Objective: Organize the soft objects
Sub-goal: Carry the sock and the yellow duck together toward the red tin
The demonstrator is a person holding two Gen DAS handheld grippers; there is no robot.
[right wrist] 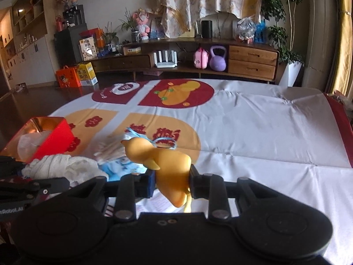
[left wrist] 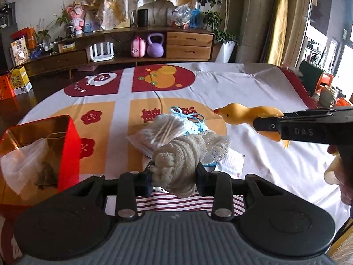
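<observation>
My left gripper (left wrist: 174,173) is shut on a rolled white knitted cloth (left wrist: 187,152) and holds it above the table. My right gripper (right wrist: 172,181) is shut on a yellow rubber duck (right wrist: 163,163), held above the table; the duck also shows in the left wrist view (left wrist: 245,116), right of the cloth. Below lie a clear bag of cotton swabs (left wrist: 158,130), a blue face mask (left wrist: 194,119) and a striped cloth (left wrist: 187,203). An open red box (left wrist: 68,145) with a white plastic bag (left wrist: 24,165) inside stands at the left.
A white printed cloth covers the table (right wrist: 264,132). A paper slip (left wrist: 231,161) lies under the pile. A wooden sideboard (right wrist: 198,59) with a purple kettlebell stands beyond the far edge. Cups (left wrist: 328,95) stand at the right edge.
</observation>
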